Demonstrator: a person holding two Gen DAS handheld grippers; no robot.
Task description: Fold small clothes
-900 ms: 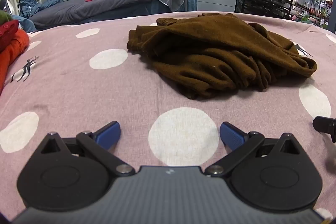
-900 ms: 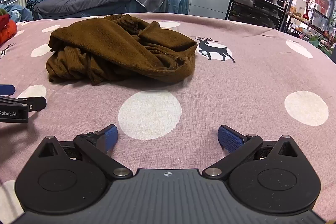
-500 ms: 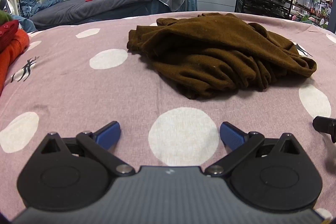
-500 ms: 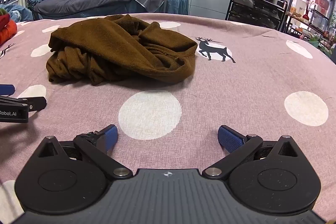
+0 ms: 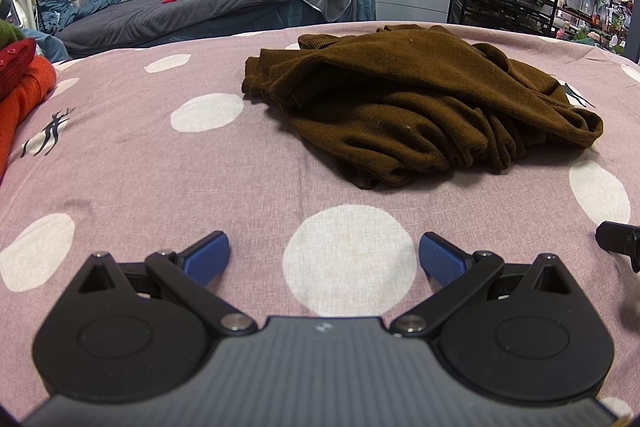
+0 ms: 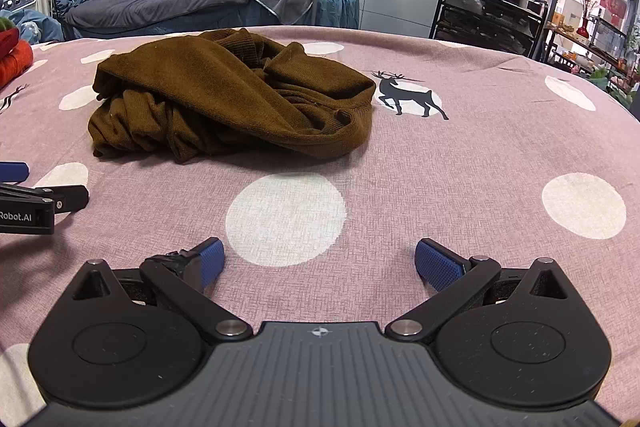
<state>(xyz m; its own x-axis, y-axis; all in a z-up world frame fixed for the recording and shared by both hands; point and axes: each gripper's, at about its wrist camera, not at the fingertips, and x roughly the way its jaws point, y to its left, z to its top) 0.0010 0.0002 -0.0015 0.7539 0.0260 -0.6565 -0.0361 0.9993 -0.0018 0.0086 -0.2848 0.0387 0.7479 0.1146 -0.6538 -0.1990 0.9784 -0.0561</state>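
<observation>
**Brown garment unfolded, both grippers wide and empty**

Brown garment (image 5: pixel 424 107) lies in a crumpled heap on the pink spotted bedcover (image 5: pixel 140 167), not yet spread or folded. From the left wrist view it sits at about 1 o'clock, well apart from the fingertips. From the right wrist view the same heap (image 6: pixel 232 103) sits at about 11 o'clock, just left of the printed deer (image 6: pixel 408 95).

Left gripper (image 5: pixel 324 255): jaws spread wide, nothing between them, only a white spot of the cover showing through. Right gripper (image 6: pixel 318 259): likewise wide and empty. Both hover low over the cover, pointing down at a slant, short of the cloth. The left gripper's tip is visible at 9 o'clock in the right view, so the two sit close side by side.

Stack of red and orange clothes (image 5: pixel 20 75) at 10 o'clock in the left view, at the cover's edge.

Risks, as I judge them:
- Heap is layered and bunched. A pinch into the near ruffled edge could take several layers at once, so the garment lifts as a lump instead of opening.
- Hem, cuffs and collar are hard to tell apart in the folds. Grabbing mismatched points would twist the cloth when spread.
- Jaws pushed too low could catch the bedcover along with the knit and drag it.
- Grippers close together may collide on the reach.
</observation>
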